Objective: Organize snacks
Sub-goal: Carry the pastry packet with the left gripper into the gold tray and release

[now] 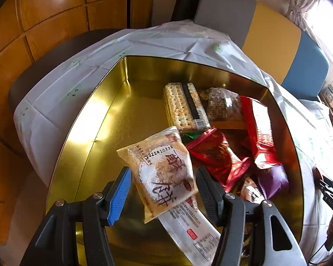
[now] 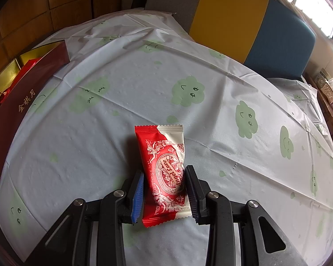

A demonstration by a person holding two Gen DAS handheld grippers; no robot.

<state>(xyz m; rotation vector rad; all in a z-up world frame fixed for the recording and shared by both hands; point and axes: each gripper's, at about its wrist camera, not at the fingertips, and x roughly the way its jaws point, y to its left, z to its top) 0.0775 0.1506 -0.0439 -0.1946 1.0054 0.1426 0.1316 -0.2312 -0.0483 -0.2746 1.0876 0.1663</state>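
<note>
Right wrist: gripper (image 2: 164, 188) angled down, clamping red packet (image 2: 164, 173).

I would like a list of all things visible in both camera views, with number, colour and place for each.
gold tin: one, gold inside, dark red outside, on the table
beige pastry packet: one, between the left tongs
cracker pack: one, pale, in the tin
red snack packets: several, in the tin
red-and-white candy packet: one, in the right tongs
tablecloth: one, white with green clouds
chair backs: grey, yellow, blue, behind the table
left tongs: open
right tongs: shut on the packet
</note>
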